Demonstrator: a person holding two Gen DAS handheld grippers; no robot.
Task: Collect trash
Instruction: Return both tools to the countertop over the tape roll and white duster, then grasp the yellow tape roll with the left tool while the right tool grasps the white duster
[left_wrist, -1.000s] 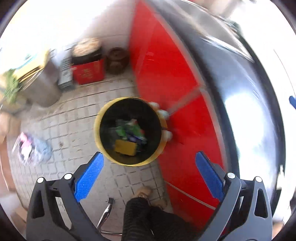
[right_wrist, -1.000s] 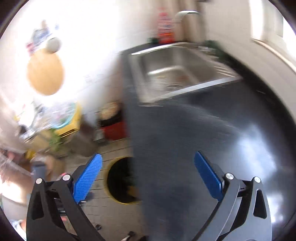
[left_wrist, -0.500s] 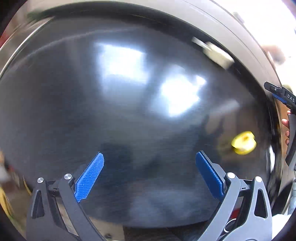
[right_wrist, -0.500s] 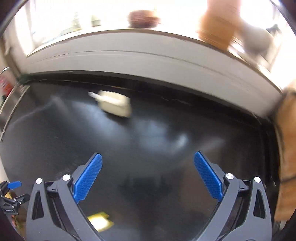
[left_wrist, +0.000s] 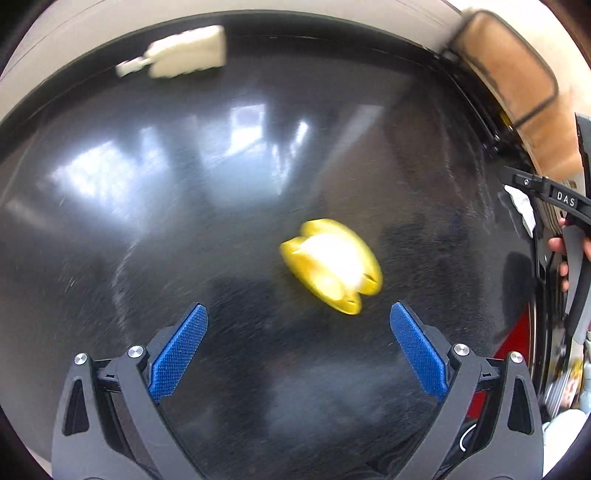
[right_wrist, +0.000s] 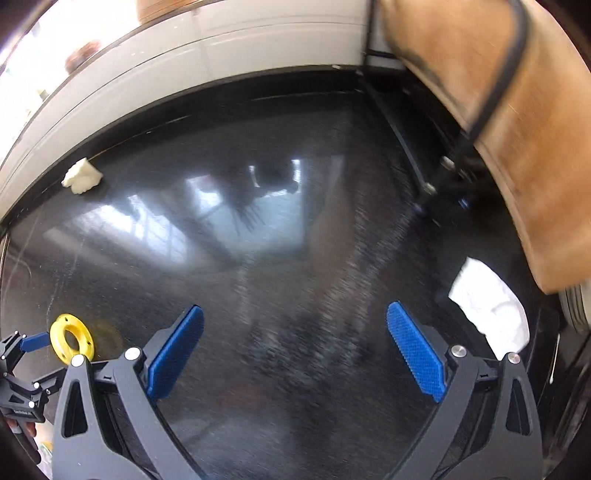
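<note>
left tongs (left_wrist: 298, 325): wide apart, nothing between the blue pads, hanging over the black table (left_wrist: 184, 229). You can also spot them at the bottom left corner of the right view (right_wrist: 22, 350), where one blue tip sits just beside the yellow thing.

right tongs (right_wrist: 294, 326): also spread wide and empty, over the middle of the table. In the left view only a dark bit of them pokes in at the right edge (left_wrist: 554, 195), with a hand's fingers (left_wrist: 559, 247) wrapped on the grip below.

yellow thing (left_wrist: 330, 266): lying on the table just ahead of the left tongs, a bit toward the right pad, not touched. Left view is all blur, so it looks like a yellow lump with a pale middle. Right view shows it sharp (right_wrist: 72, 341): a flat yellow ring with a hole.

white scrap (right_wrist: 82, 176): small crumpled piece at the table's far edge, right up against the pale wall strip. Left view has it too (left_wrist: 177, 55), smeared and stretched.

white wad (right_wrist: 489, 306): crumpled paper or cloth near the table's right edge, just beside the right pad of the right tongs. Left view only catches a sliver (left_wrist: 522, 206) behind the right tongs.

brown board (right_wrist: 498, 122): big tan slab with a dark wire frame at the far right corner, in both views (left_wrist: 517, 88). Can't tell what it is.
</note>
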